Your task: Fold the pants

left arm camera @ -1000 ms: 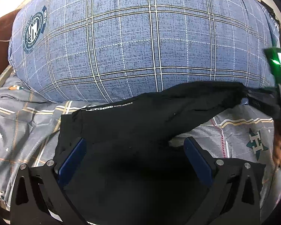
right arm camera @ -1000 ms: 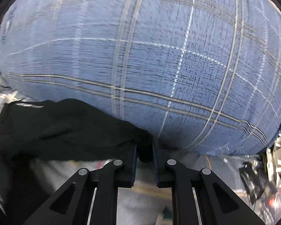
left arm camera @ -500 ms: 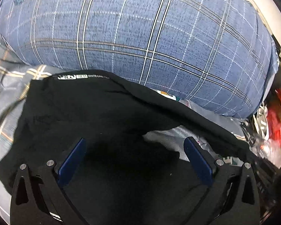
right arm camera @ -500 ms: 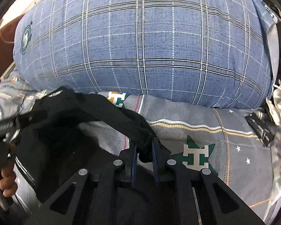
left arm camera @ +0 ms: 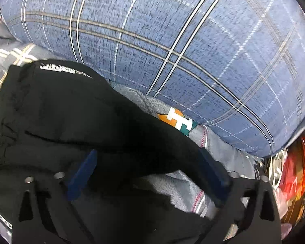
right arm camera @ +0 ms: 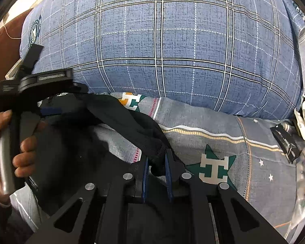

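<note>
Black pants (left arm camera: 75, 109) with a small white label lie on a grey patterned bedsheet (right arm camera: 223, 134). My left gripper (left arm camera: 146, 160) is open, its blue pads (left arm camera: 81, 172) spread wide over the black cloth. My right gripper (right arm camera: 155, 162) is shut on a bunched edge of the pants (right arm camera: 136, 128), which stretch from it toward the left. The left gripper and the hand that holds it show in the right wrist view (right arm camera: 42, 93), above the pants.
A big blue plaid pillow (right arm camera: 162, 46) fills the back of the bed. Cluttered bags and red packaging (left arm camera: 290, 172) sit beyond the bed's right edge. A black tag (right arm camera: 286, 140) lies on the sheet at right.
My left gripper has moved in lower and closer over the pants. My right gripper has drawn back from the pillow with the pants' edge, pulling it toward the near side.
</note>
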Tool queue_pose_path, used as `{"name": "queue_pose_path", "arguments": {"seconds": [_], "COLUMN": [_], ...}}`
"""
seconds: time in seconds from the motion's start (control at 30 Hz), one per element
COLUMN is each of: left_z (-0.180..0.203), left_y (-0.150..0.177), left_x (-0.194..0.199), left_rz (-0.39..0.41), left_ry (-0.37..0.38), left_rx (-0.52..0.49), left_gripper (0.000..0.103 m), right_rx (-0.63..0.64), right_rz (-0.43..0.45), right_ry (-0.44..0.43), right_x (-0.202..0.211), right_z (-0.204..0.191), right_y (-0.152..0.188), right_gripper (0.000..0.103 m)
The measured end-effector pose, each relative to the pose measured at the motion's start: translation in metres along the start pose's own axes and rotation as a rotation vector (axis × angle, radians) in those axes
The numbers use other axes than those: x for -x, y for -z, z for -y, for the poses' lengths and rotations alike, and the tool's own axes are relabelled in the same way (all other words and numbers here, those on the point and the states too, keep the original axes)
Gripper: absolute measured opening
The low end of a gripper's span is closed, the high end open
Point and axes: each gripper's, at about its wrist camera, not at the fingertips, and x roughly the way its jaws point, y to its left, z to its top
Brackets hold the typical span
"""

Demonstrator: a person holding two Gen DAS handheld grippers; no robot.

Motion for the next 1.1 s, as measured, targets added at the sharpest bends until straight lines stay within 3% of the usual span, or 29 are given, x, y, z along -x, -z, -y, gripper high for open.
{"name": "queue_pose_path", "arguments": {"seconds": [0.1,0.17,0.23,0.33,0.53,0.7,0.9,1.0,1.1], "left_z": [0.000,0.003,0.007,0.011,0.004,-0.007,-0.038,-0.060,-0.078], "left_y": [-0.001,-0.002,-0.002,0.001,0.005,0.034,0.101,0.127,0.141], "left_x": [-0.013,-0.020,-0.024,-0.015,0.027,0.063,0.072,0.063,0.059], "left_rz": [-0.021,-0.029,-0.024,0.015,0.089,0.122,0.106,0.092,0.068], "left_ry": [0.011,-0.030,-0.059,-0.093,-0.027,0.054,0.120,0.135,0.172], "left_rx": [0.055,0.067,0.052,0.033,0.061,0.061,0.054,0.062,0.121], "left_gripper": [0.083,0.072,0.032,0.008,0.004,0.004,0.004,0.004,0.004], "right_rx": [0.004,0.001,-0.001,0.010,0.015,0.036,0.076,0.143,0.180], "right_rz": [-0.008,-0.010,-0.005,-0.009,-0.016,-0.012,-0.047,-0.110,-0.151], "right_ry": [0.000,-0.001,-0.009,-0.002,-0.012,-0.057,-0.075,-0.077,-0.060], "right_x": [-0.002,-0.001,0.002,0.002,0.001,0.011,0.021,0.017,0.012], "right_z": [0.003,0.005,0.007,0.006,0.013,0.023,0.019,0.007,-0.001], "right_y": [0.001,0.002,0.002,0.002,0.002,0.012,0.060,0.092,0.111], "right_gripper": [0.014,0.014,0.014,0.014,0.014,0.015,0.017,0.023,0.026]}}
